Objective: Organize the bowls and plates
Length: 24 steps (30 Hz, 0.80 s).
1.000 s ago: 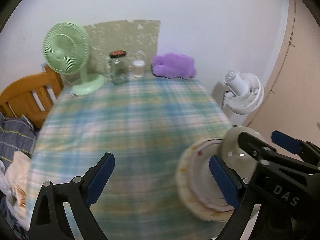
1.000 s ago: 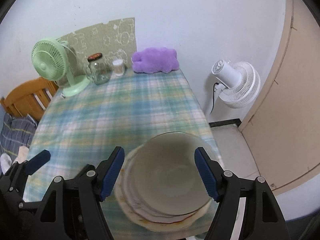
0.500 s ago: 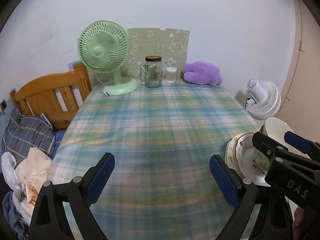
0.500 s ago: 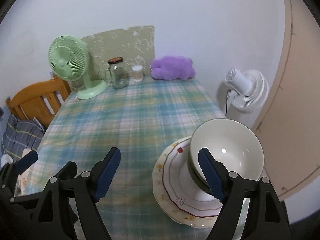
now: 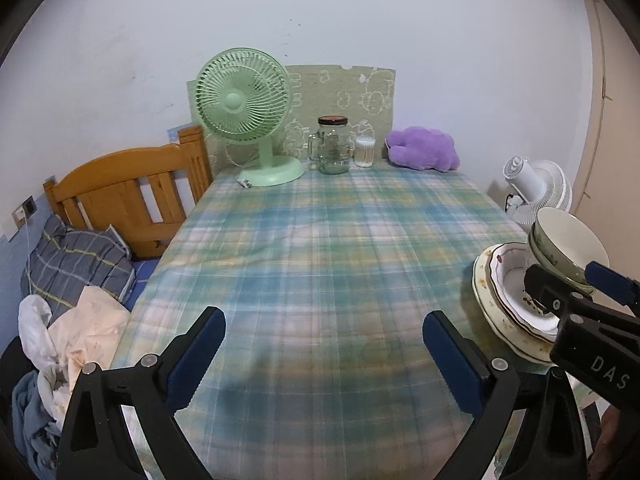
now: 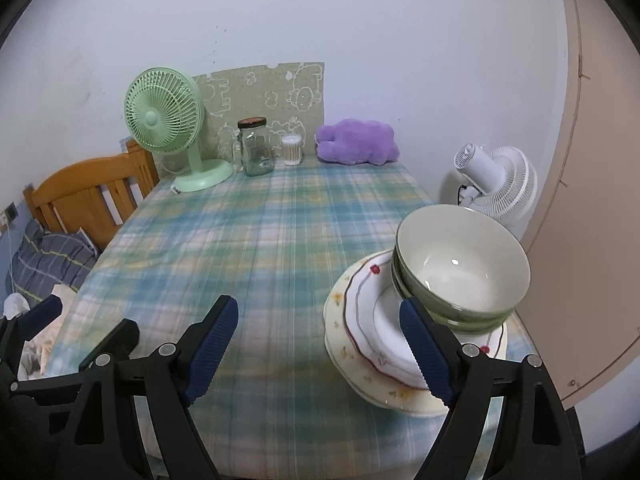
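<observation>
A stack of floral-rimmed plates (image 6: pixel 360 320) sits near the right edge of the checked tablecloth (image 6: pixel 260 248), with green bowls (image 6: pixel 460 264) nested on top toward its far right side. My right gripper (image 6: pixel 320 340) is drawn back to the left of the stack. Its jaws are opening, with nothing pressed between them; the right finger (image 6: pixel 424 348) overlaps the plates' near rim in the view. The left wrist view shows the plates (image 5: pixel 492 304) and bowls (image 5: pixel 568 240) at far right behind the right gripper (image 5: pixel 572 280). My left gripper (image 5: pixel 324 354) is open over bare cloth.
At the table's far end stand a green fan (image 5: pixel 244 112), a glass jar (image 5: pixel 332 144), a swab container (image 5: pixel 365 152) and a purple plush (image 5: pixel 424 148). A white fan (image 6: pixel 496 180) stands beyond the right edge. A wooden bed frame (image 5: pixel 120 192) and bedding lie left.
The bowls stood between my right gripper's jaws a second ago; that gripper has widened and drawn back to the left, leaving them on the plates. The left gripper also pulled back leftward.
</observation>
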{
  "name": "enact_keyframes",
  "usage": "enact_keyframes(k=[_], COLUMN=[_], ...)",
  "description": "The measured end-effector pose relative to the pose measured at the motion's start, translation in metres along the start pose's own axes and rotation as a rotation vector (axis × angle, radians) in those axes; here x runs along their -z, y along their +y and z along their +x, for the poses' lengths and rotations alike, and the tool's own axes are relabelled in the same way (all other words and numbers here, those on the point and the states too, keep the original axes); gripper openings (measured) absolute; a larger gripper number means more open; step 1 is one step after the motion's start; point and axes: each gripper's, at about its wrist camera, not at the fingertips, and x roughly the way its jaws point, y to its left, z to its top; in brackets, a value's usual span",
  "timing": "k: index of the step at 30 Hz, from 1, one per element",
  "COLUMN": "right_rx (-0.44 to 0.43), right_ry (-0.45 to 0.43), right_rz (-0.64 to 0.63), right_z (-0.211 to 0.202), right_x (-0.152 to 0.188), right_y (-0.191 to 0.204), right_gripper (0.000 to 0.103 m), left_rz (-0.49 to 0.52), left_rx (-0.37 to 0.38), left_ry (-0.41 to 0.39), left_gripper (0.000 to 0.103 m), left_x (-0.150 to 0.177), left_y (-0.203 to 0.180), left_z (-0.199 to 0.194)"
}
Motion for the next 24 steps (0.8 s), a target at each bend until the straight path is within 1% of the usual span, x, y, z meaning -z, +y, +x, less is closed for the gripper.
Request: enact_keyframes(k=[3, 6, 11, 17, 24], right_rx=[0.001, -0.007, -0.011, -0.022, -0.018], right_ry=[0.008, 0.016, 0.004, 0.007, 0.004], right_rz=[-0.001, 0.001, -0.010, -0.020, -0.026], right_z=[-0.003, -0.006, -0.012, -0.016, -0.022], right_x=[0.004, 0.008, 0.010, 0.013, 0.016], right_y=[-0.001, -0.003, -0.003, -0.004, -0.010], right_gripper=[0.087, 0.087, 0.087, 0.087, 0.087], left_rz=[-0.039, -0.043, -0.035, -0.033, -0.039], left_rx=[0.014, 0.012, 0.012, -0.019, -0.011], left_ry=[-0.009, -0.009, -0.011, -0.029, -0.034], left_gripper=[0.100, 0.100, 0.100, 0.103, 0.103], left_x=[0.002, 0.005, 0.006, 0.009, 0.011], left_y=[0.007, 0.008, 0.005, 0.000, -0.003], left_z=[-0.005, -0.009, -0.012, -0.019, -0.022])
